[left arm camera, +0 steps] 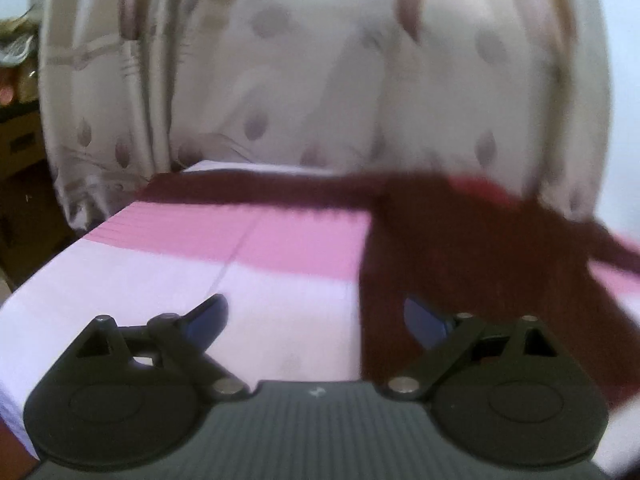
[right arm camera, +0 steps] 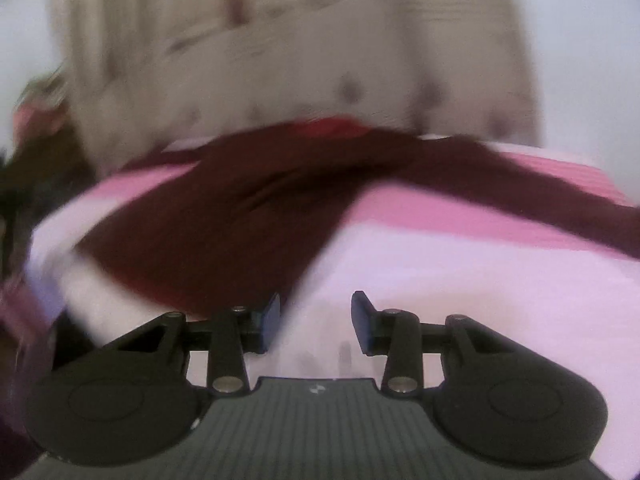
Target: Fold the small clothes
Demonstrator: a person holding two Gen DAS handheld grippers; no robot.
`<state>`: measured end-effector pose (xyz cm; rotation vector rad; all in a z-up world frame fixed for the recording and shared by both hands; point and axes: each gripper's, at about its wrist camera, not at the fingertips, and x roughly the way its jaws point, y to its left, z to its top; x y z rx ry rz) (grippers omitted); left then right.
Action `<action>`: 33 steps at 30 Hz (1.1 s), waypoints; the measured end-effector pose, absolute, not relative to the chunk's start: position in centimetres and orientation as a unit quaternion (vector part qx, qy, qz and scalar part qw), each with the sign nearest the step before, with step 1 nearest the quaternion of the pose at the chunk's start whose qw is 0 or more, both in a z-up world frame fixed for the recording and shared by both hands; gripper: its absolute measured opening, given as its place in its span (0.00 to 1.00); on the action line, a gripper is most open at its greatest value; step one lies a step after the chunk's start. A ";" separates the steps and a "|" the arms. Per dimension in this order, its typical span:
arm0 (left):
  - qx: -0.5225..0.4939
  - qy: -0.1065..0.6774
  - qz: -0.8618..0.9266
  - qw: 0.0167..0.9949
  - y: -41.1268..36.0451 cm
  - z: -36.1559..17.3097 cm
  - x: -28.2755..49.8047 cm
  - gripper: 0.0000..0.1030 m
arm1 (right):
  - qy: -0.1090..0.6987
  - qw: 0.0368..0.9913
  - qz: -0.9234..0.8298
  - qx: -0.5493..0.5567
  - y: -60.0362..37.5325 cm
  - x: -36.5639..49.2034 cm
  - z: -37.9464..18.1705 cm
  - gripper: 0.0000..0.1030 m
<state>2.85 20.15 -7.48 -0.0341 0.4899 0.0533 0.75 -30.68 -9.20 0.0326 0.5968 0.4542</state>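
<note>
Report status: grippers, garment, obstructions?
Left gripper open, empty. Right gripper open, empty. Maroon garment spread on pink-and-white cloth, unfolded. Nothing in the way.

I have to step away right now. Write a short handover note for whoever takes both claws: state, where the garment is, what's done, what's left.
Left claw: open, holding nothing, above the pink-and-white striped cloth.
Right claw: open, holding nothing, at the garment's near hem.
Dark maroon garment: spread on the striped cloth, sleeves out to both sides, a red patch at its far end. It lies to the right of the left claw.
Done: garment laid out; no fold visible, though the frames are blurred.
Left: grip an edge and make the folds.
</note>
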 end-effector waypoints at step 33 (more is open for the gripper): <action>0.002 0.274 -0.086 0.958 17.0 -12.6 0.8 0.75 | 0.224 0.943 0.153 0.190 -31.2 -1.0 -4.2 0.06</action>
